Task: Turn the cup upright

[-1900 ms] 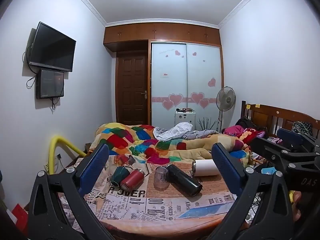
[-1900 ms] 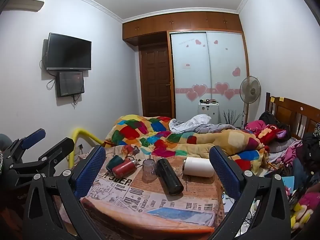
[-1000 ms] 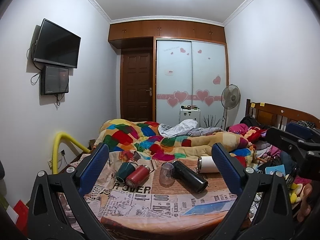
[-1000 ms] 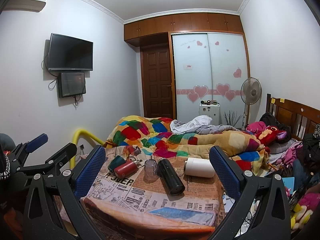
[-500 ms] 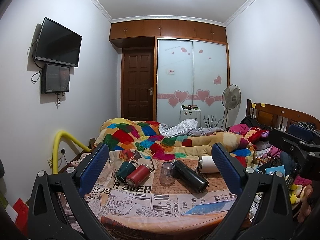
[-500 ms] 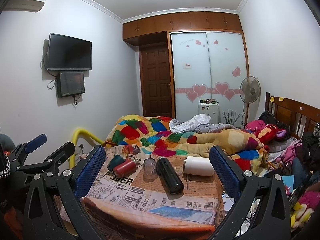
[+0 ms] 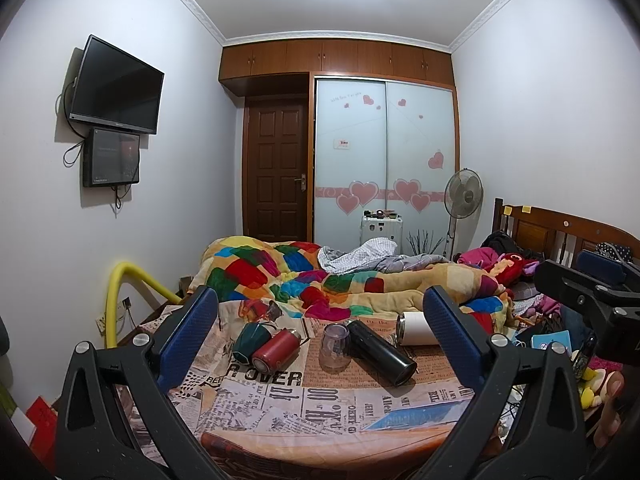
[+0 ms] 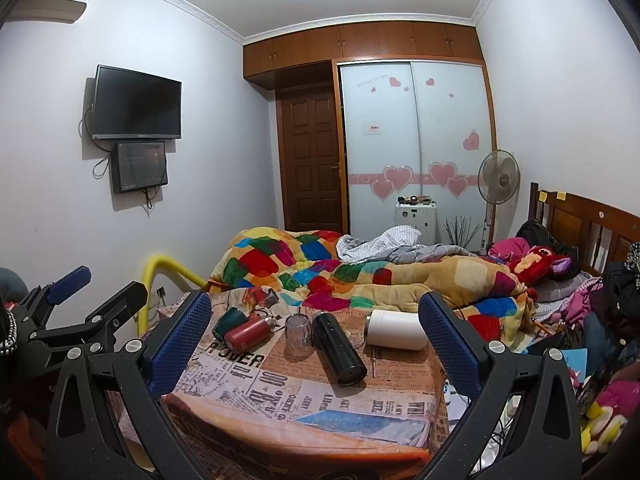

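Cup [image 7: 335, 345]: clear glass, standing mouth-down on the newspaper-print cloth [image 7: 280, 396] covering the table [image 7: 320, 446]. Not flipped yet, so the task looks unstarted; approach, grip, turn and set-down all remain.

Neighbours: black bottle [image 7: 380, 352] lies on its side just right of the cup, touching or nearly so, can't tell which. Red bottle [image 7: 276, 350] and dark green cup [image 7: 250, 340] lie tipped over together to the left, a small gap between them and the glass. White cylinder [image 7: 416, 330] lies on its side at the back right. Colourful quilt [image 7: 320, 284] is heaped on the bed behind.

Left claw [image 7: 320, 344]: wide open, empty, level and pointing across the table. In its camera the cup sits roughly centred between the two blue fingers but well ahead of them, no contact.

Right claw [image 8: 316, 344]: also wide open, empty. Cup [image 8: 298, 334] is slightly left of centre in its view, well ahead.

Both claws are clear of everything on the table. My read: the black bottle crowds the right side of the cup, so a grip there risks nudging it.
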